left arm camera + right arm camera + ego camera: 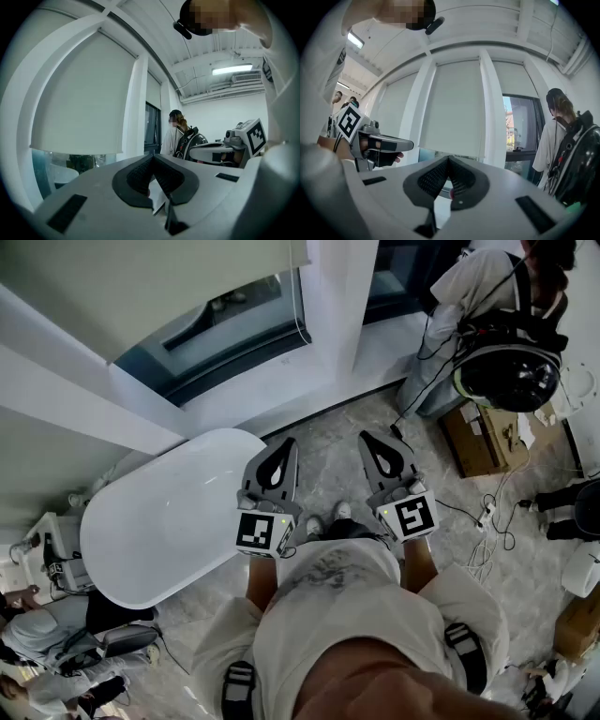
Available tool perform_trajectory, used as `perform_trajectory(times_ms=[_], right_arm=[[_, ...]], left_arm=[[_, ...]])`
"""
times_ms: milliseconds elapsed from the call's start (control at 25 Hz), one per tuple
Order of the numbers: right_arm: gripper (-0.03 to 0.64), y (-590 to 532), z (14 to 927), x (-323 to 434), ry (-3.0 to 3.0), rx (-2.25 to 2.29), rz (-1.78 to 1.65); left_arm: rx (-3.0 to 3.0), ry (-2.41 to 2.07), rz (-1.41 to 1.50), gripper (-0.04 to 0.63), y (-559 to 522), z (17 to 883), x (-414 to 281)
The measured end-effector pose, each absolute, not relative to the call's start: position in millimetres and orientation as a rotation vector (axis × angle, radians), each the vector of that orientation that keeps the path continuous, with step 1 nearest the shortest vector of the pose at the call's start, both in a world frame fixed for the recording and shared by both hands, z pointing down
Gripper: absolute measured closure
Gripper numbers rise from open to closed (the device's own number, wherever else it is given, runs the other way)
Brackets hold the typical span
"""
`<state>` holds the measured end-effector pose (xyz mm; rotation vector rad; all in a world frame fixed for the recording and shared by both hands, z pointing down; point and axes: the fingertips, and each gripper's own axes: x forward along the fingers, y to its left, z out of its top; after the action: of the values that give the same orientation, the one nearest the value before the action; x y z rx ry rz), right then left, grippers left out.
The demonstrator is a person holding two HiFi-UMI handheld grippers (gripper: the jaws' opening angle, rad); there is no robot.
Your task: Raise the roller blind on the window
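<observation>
**Roller blind: raising not yet begun**

Item, roller blind [141,287]: on the far window [225,334], left of the white pillar [337,296]; drawn most of the way down, a strip of glass bare beneath its hem; thin cord [299,306] hanging at its right edge, untouched.
Item, my left gripper [281,451]: jaws pressed together, nothing between them; held level, well short of the window.
Item, my right gripper [375,442]: likewise closed and empty, beside the left.
Outstanding, by my reckoning: the approach, the taking of the cord, the whole lift.
</observation>
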<state>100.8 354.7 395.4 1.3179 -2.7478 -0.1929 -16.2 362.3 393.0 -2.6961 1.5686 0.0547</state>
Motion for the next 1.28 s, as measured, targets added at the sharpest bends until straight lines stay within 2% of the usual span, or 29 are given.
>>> perform_trajectory(times_ms=[1280], right_arm=[[0.555,286,384,119,-2.87,1.22,-0.234]], left_arm=[[-2.611,1.676,0.053,0.588,302,386,15]])
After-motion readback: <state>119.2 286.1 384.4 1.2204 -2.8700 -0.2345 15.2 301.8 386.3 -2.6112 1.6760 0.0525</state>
